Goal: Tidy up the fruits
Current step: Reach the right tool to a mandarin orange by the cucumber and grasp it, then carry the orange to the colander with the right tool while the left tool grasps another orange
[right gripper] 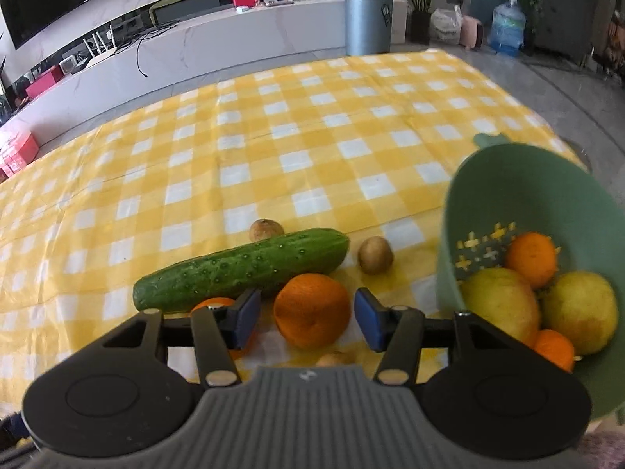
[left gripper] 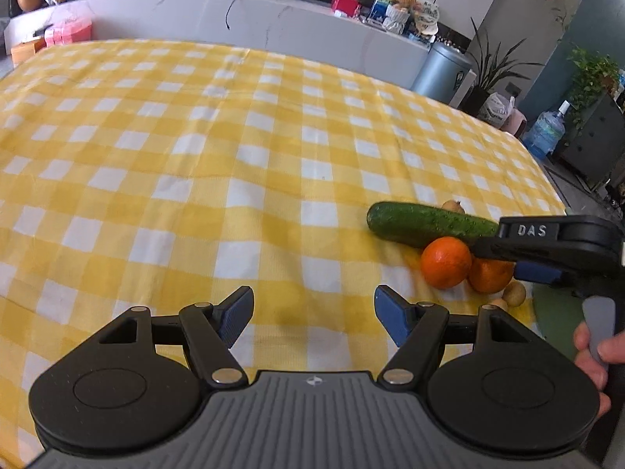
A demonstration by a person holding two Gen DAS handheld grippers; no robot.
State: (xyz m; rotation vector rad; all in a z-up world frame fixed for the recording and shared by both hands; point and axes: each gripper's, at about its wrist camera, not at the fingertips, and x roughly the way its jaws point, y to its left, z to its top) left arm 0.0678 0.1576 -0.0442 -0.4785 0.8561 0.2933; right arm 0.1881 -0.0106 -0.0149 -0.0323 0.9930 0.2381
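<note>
Oranges lie beside a cucumber; both grippers' fingers spread, empty.

On the table cloth, the cucumber lies behind my two oranges. A kiwi sits to its right. The bowl stands far right, with more fruit in it.

Yellow checked tablecloth; white marble counter; grey bin.
</note>
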